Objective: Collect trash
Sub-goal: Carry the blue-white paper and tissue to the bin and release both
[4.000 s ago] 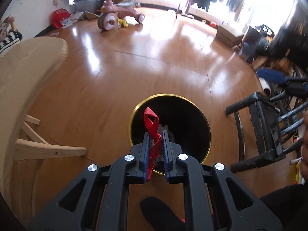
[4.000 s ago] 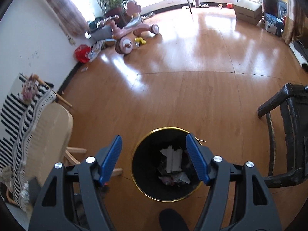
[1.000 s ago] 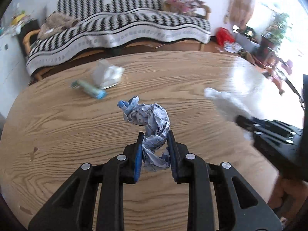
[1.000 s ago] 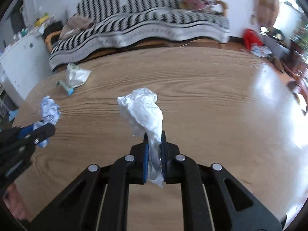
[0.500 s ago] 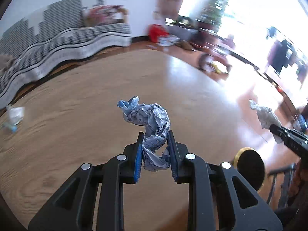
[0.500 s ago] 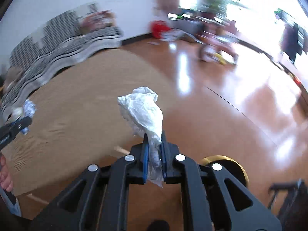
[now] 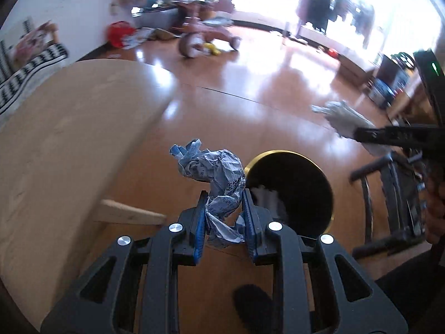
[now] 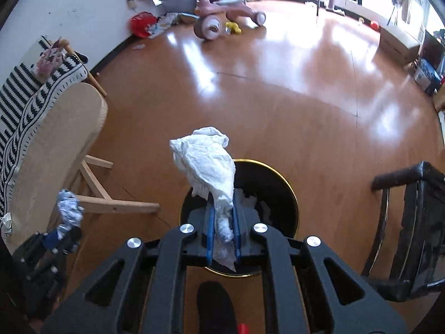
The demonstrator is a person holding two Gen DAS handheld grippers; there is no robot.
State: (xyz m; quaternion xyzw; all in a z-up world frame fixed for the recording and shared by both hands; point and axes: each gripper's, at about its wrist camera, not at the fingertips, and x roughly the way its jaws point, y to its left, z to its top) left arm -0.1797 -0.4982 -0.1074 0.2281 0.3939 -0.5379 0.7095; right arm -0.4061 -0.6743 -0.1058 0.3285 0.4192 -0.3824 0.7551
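My left tongs (image 7: 224, 199) clenched crumpled printed paper (image 7: 215, 175), my right tongs (image 8: 222, 206) a white tissue (image 8: 207, 161), the gold-rimmed bin (image 8: 289, 186) at twelve o'clock.

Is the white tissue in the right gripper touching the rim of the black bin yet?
Cannot tell. In the right wrist view the white tissue overlaps the bin rim, but this downward view shows no height gap or contact. The right gripper is clamped on it.

A glossy wooden floor (image 8: 278, 105) is seen, on which stand a black bin (image 8: 281, 192), a dark chair (image 8: 414, 222), a pale wooden table (image 8: 58, 144) and a pink tricycle (image 8: 219, 19).
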